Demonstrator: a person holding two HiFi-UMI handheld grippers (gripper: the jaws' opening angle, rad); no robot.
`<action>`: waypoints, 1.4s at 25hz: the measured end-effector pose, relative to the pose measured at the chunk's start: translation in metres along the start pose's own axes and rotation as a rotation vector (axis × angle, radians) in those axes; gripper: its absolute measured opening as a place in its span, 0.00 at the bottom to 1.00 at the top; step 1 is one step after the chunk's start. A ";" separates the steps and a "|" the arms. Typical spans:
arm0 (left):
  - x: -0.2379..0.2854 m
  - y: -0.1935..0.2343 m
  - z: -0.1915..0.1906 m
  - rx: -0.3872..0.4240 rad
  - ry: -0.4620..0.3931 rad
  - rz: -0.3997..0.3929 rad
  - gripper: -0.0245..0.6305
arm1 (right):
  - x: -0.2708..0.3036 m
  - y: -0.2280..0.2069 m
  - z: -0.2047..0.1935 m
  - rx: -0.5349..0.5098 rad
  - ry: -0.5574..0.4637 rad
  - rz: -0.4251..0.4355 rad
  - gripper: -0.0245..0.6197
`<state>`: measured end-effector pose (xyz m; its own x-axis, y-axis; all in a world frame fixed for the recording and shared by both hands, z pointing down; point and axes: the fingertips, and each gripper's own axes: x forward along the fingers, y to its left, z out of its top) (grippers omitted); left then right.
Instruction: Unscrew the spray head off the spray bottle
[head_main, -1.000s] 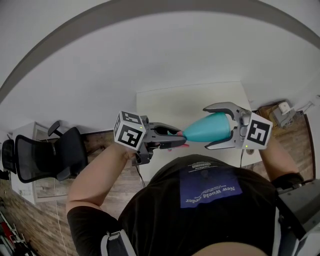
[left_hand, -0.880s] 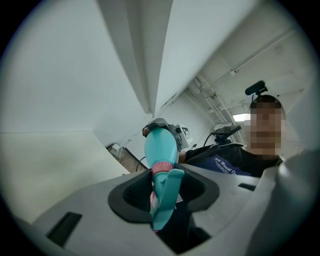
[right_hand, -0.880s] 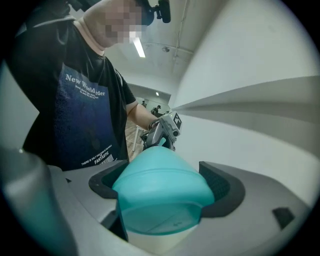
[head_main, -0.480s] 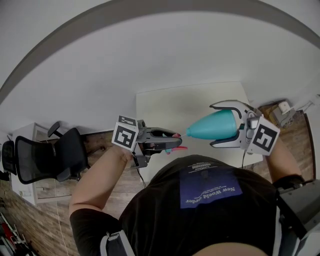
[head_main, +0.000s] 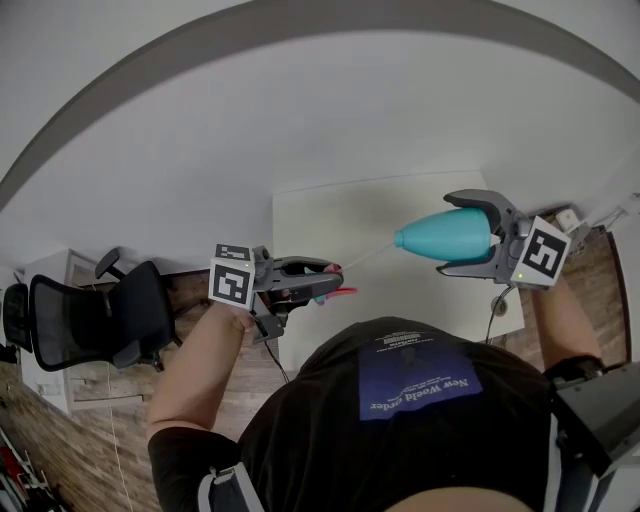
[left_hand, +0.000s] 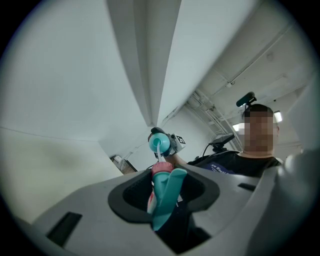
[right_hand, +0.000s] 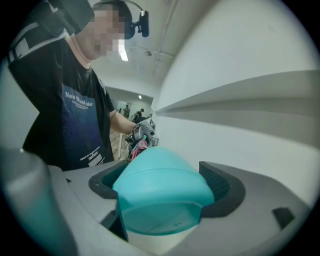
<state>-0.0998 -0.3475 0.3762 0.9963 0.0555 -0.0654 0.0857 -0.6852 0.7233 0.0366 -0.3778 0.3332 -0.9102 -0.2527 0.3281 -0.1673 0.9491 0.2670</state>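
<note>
My right gripper (head_main: 456, 234) is shut on the teal spray bottle (head_main: 438, 236), held sideways in the air with its neck pointing left. My left gripper (head_main: 334, 283) is shut on the spray head (head_main: 327, 293), which has a teal trigger and a pink collar (left_hand: 161, 169). The head is off the bottle's neck, with a gap between them. A thin white dip tube (head_main: 368, 256) runs from the collar across to the bottle's mouth (left_hand: 157, 141). In the right gripper view the bottle's body (right_hand: 160, 187) fills the jaws, and the left gripper (right_hand: 141, 131) shows beyond it.
A white table (head_main: 330, 215) lies below both grippers against a pale wall. A black office chair (head_main: 90, 315) stands on the wooden floor at the left. A cable and small items (head_main: 565, 222) sit beside the table's right end. The person's torso is close behind the grippers.
The grippers have drawn apart: the left moved left with the spray head, and the right moved right and up with the bottle. The head left the neck and the dip tube now shows.
</note>
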 end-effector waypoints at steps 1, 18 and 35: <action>-0.003 -0.001 0.002 0.008 -0.016 0.006 0.26 | -0.005 -0.006 0.000 0.030 -0.026 -0.020 0.73; -0.030 0.013 0.022 0.250 -0.422 0.156 0.26 | -0.030 -0.027 -0.053 0.425 -0.285 -0.165 0.73; -0.036 0.016 0.013 0.338 -0.704 0.198 0.26 | -0.028 -0.037 -0.086 0.782 -0.528 -0.219 0.73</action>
<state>-0.1347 -0.3699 0.3807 0.7465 -0.4836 -0.4570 -0.2106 -0.8233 0.5272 0.1010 -0.4221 0.3925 -0.8500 -0.5027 -0.1574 -0.3843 0.7961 -0.4675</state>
